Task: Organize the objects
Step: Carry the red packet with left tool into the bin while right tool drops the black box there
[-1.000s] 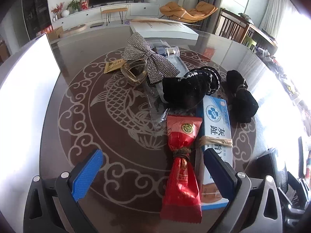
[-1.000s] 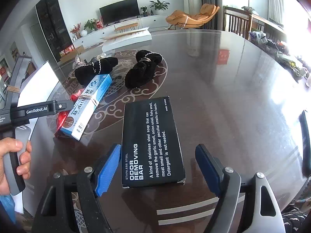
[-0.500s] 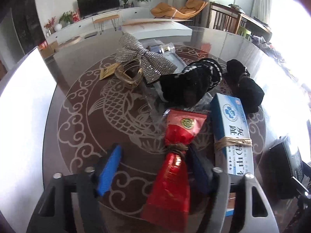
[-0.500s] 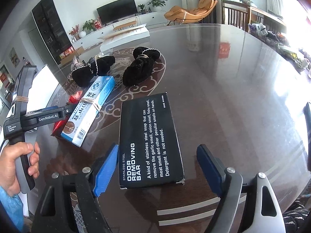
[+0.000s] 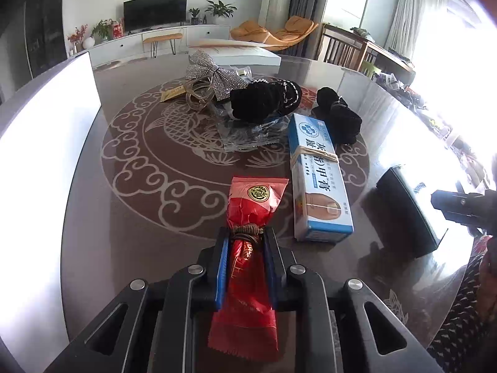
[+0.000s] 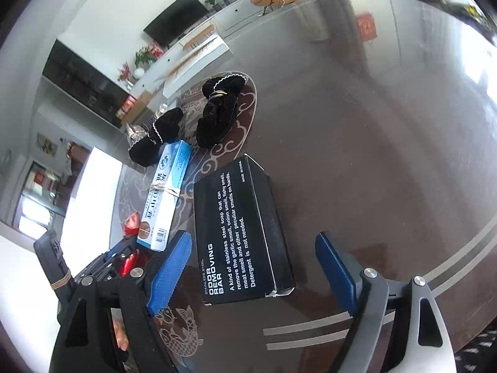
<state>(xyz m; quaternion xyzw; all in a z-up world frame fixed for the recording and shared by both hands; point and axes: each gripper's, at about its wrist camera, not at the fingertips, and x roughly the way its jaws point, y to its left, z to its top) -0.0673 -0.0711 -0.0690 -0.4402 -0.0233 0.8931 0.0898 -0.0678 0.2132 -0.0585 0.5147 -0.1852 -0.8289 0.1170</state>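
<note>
A: Nearest first. Your left gripper is clenched on the red packet, pads pressing just below the brown cord tie, the loose tail sticking out under the jaws. The packet lies on the table, long axis away from you.

B: How do I carry it well?

A: I'd judge the wrapper soft and slippery, so lift straight up before you travel; dragging it could snag the tail or pull it through the pads. Keep the grip near the tie, where the bundle looks firmest.

B: And the other hand?

A: Your right gripper is opening, its jaws wide on either side of the black box, the pads not touching it. Centre over the box's width before you squeeze.

B: Room to move?

A: Tight on the right of the packet: the blue-and-white carton lies just beside it, and the black box beyond that. Leftwards the tabletop is bare out to the white sheet at the rim. Farther off sit the black scrunchies, the sparkly bow and a white box at the far edge; stay short of that cluster.
</note>
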